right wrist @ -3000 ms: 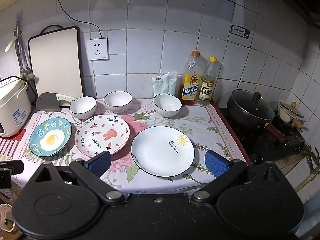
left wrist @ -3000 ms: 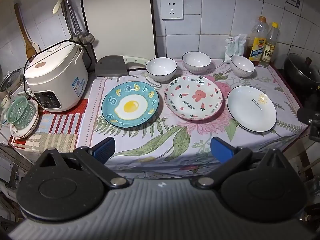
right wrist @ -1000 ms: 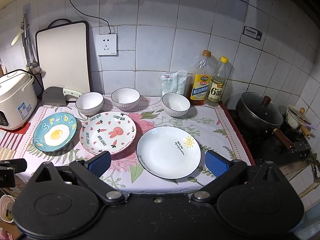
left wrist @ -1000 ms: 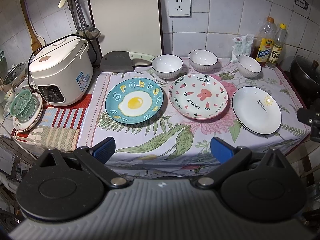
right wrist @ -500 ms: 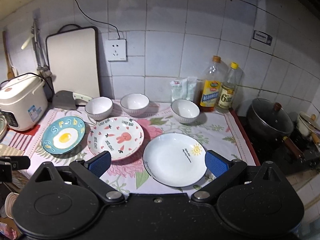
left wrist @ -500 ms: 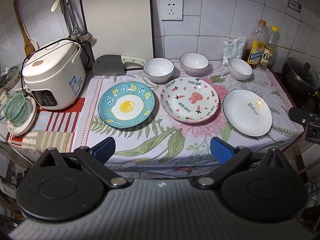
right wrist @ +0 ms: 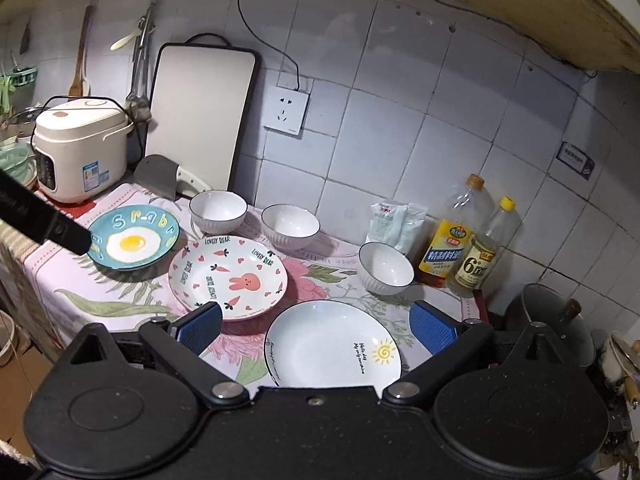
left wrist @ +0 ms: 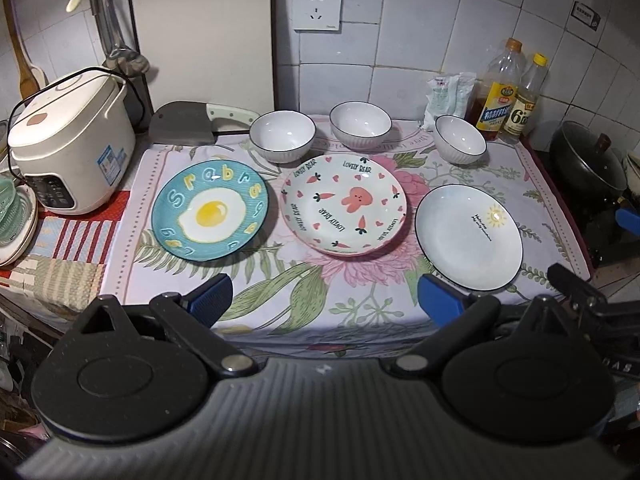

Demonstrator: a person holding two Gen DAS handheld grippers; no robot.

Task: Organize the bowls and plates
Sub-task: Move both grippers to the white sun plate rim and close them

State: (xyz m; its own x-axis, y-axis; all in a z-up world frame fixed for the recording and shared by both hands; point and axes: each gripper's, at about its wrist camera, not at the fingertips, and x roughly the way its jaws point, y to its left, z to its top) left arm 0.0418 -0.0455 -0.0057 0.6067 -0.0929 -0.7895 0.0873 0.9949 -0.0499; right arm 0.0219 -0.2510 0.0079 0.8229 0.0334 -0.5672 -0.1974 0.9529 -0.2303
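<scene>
I have brought my right gripper (right wrist: 316, 326) closer and lower over the counter than it was half a second ago, so the white plate with the sun (right wrist: 333, 344) now lies directly between and just under its blue pads (right wrist: 432, 330); before, I saw this plate from further back. My left gripper (left wrist: 320, 300) has also come a little nearer to the front edge of the flowered cloth (left wrist: 280, 292). Nothing on the cloth has moved: the blue egg plate (left wrist: 210, 211), the pink rabbit plate (left wrist: 344, 205) and the white plate are in one row, each apart from the next, and the three white bowls (left wrist: 282, 136) stand behind them near the wall, also separate. So I judge the organizing is not yet begun, and this approach is the first step, probably to take the white plate for stacking. Both grippers are spread wide and carry nothing; their pads touch no dish. In the left view I see one pad of the right gripper (left wrist: 628, 220) at the far right. The rim of the plate is thin and low, so I think I must come in flat.
</scene>
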